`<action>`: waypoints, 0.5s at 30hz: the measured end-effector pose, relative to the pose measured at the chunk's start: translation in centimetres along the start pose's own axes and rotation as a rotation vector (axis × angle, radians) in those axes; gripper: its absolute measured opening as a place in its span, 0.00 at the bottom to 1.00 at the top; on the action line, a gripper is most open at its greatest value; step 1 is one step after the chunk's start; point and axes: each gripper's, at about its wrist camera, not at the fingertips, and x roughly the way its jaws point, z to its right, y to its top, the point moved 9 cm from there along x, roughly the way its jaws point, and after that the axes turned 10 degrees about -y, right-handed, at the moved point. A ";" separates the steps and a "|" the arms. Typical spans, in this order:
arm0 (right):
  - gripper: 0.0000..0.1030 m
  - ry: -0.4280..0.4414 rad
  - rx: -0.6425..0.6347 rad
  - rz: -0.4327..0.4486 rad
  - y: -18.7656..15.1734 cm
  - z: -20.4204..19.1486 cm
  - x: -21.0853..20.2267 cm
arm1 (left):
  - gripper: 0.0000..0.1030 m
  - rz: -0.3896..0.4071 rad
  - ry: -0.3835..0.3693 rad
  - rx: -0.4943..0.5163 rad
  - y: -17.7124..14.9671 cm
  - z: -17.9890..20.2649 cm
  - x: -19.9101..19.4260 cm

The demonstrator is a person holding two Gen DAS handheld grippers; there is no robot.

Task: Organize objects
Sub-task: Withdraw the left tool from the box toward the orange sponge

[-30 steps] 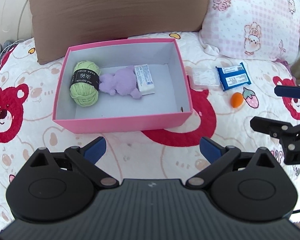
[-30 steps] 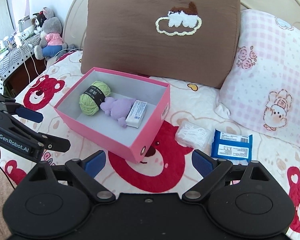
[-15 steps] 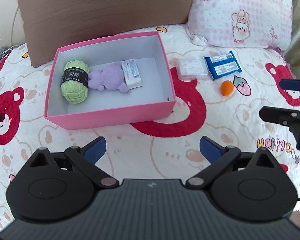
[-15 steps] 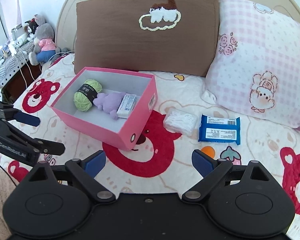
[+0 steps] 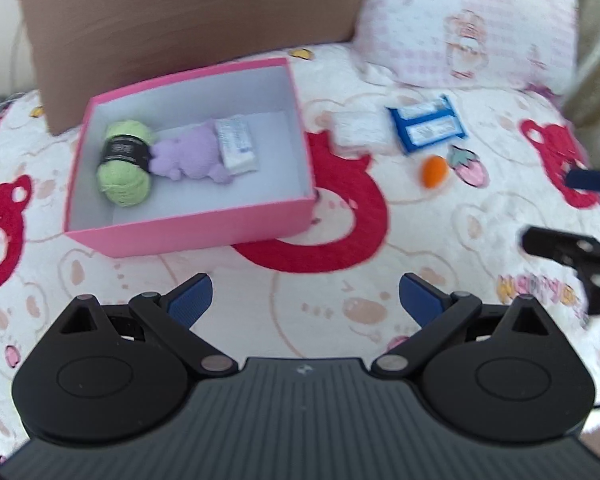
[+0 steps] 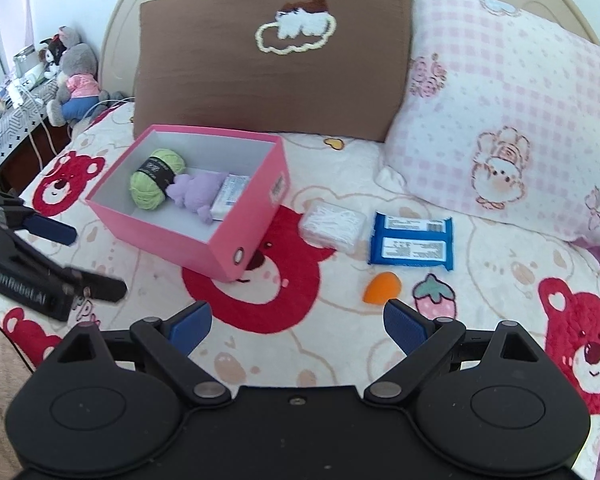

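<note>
A: How do the hand-held grippers stand?

B: The right hand-held gripper (image 6: 297, 323) and the left hand-held gripper (image 5: 305, 297) are both spread wide, ribbed blue pads empty, over the plush bear-print bed (image 6: 340, 344).

A: And beyond them?

B: The pink cardboard box (image 6: 247, 236) holds a green yarn ball (image 6: 151, 184), a fuzzy lilac toy (image 6: 198, 195) and a white packet (image 6: 230, 196). To its right lie a clear pouch (image 6: 334, 226), a blue wrapper (image 6: 411, 243) and an orange teardrop sponge (image 6: 381, 287).

Yarn (image 6: 154, 179), plush (image 6: 196, 195), packet (image 6: 230, 195) in box (image 6: 256, 224); sponge (image 6: 381, 287) right of box, on bedspread (image 6: 340, 344).
</note>
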 end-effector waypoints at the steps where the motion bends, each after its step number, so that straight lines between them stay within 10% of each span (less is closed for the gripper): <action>1: 0.92 -0.002 0.006 -0.002 -0.1 0.3 0.0 | 0.98 -0.004 0.007 0.002 0.1 0.0 0.2; 15: 0.92 -0.082 -0.140 0.136 -2.1 1.8 2.5 | 0.98 -0.060 -0.069 -0.005 0.5 2.5 4.1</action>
